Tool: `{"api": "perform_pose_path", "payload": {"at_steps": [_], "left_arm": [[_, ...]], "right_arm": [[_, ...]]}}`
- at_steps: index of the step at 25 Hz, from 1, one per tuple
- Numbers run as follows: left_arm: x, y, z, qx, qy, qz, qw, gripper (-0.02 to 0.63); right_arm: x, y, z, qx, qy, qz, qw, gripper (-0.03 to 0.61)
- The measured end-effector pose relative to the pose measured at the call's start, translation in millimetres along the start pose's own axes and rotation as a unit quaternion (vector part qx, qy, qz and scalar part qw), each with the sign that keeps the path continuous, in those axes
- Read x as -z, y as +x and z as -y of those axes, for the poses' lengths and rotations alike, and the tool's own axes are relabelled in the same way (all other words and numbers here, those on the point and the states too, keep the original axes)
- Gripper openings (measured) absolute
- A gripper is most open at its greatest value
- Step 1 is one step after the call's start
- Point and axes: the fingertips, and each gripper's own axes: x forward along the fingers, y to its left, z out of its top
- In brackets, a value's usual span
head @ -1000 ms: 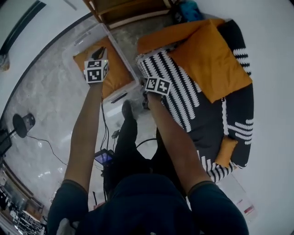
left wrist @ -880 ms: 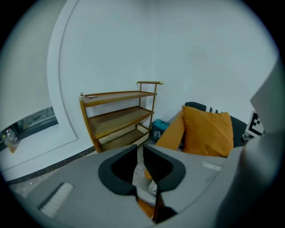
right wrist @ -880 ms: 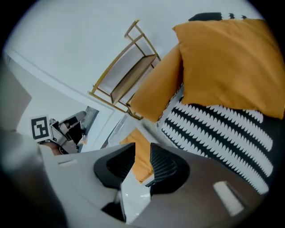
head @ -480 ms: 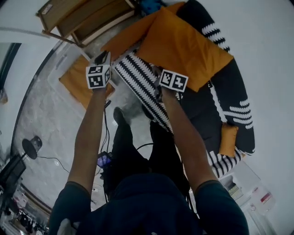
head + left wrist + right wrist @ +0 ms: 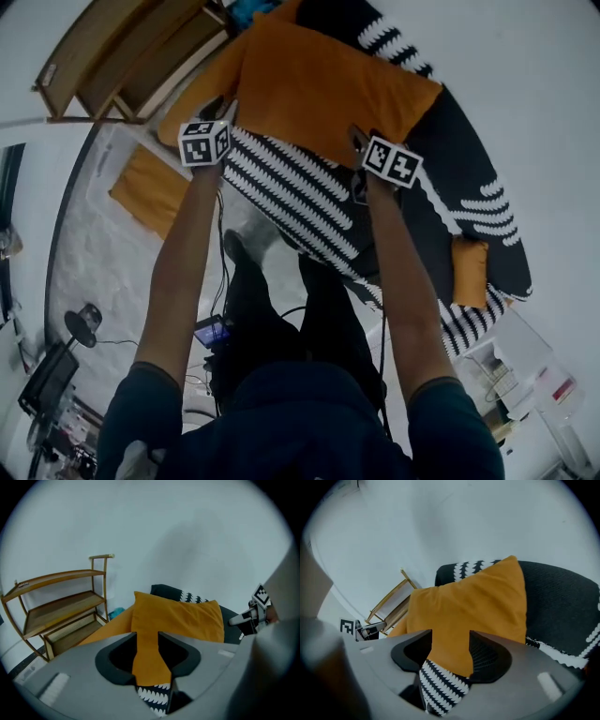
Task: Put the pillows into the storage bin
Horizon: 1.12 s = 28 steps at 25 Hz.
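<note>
Jaws: both pairs have just been opening and now stand apart, your right gripper (image 5: 450,641) wider than your left gripper (image 5: 147,646), nothing between either pair. Both hover over the striped sofa cover (image 5: 300,192), close to the near edge of the large orange pillow (image 5: 323,89) that lies on that cover; neither touches it. Lower left, the second orange pillow (image 5: 150,187) lies beside the wooden shelf (image 5: 122,56).

A wooden shelf (image 5: 61,606) stood left of the jaws; a black-and-white striped sofa (image 5: 309,197) lay beneath them.
</note>
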Motion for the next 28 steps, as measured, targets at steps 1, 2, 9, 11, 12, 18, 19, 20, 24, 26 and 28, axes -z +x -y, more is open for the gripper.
{"api": "perform_pose_path", "payload": {"at_steps": [1, 2, 9, 11, 12, 18, 19, 20, 24, 26, 28], "left_arm": [[0, 12, 6, 0.006, 0.002, -0.006, 1.0000, 0.148], [2, 24, 12, 0.010, 0.004, -0.012, 0.9999, 0.163], [17, 96, 34, 0.040, 0.020, -0.056, 0.9974, 0.304], [23, 110, 39, 0.043, 0.031, -0.070, 0.9962, 0.318], [25, 116, 41, 0.041, 0.033, -0.073, 0.9960, 0.322], [32, 132, 46, 0.013, 0.036, -0.071, 0.9967, 0.297], [33, 133, 46, 0.009, 0.036, -0.071, 0.9968, 0.284], [33, 133, 46, 0.004, 0.035, -0.070, 0.9969, 0.266], [31, 127, 42, -0.016, 0.023, -0.065, 0.9975, 0.123], [29, 122, 40, -0.019, 0.016, -0.062, 0.9978, 0.065], [25, 115, 40, -0.019, 0.013, -0.056, 0.9982, 0.026]], "right_arm": [[-5, -2, 17, 0.009, 0.002, 0.002, 1.000, 0.237], [-9, -3, 33, 0.016, 0.003, 0.004, 1.000, 0.248], [-27, 10, 100, 0.044, -0.016, -0.005, 0.999, 0.296], [-28, 22, 106, 0.047, -0.031, -0.013, 0.998, 0.295], [-28, 27, 109, 0.050, -0.041, -0.015, 0.998, 0.295], [-27, 51, 120, 0.082, -0.078, -0.022, 0.993, 0.291], [-26, 53, 122, 0.087, -0.082, -0.025, 0.993, 0.286], [-25, 54, 124, 0.090, -0.085, -0.029, 0.992, 0.264], [-23, 52, 122, 0.079, -0.087, -0.046, 0.992, 0.112], [-22, 49, 117, 0.076, -0.097, -0.049, 0.991, 0.051], [-22, 43, 112, 0.077, -0.109, -0.045, 0.990, 0.028]]}}
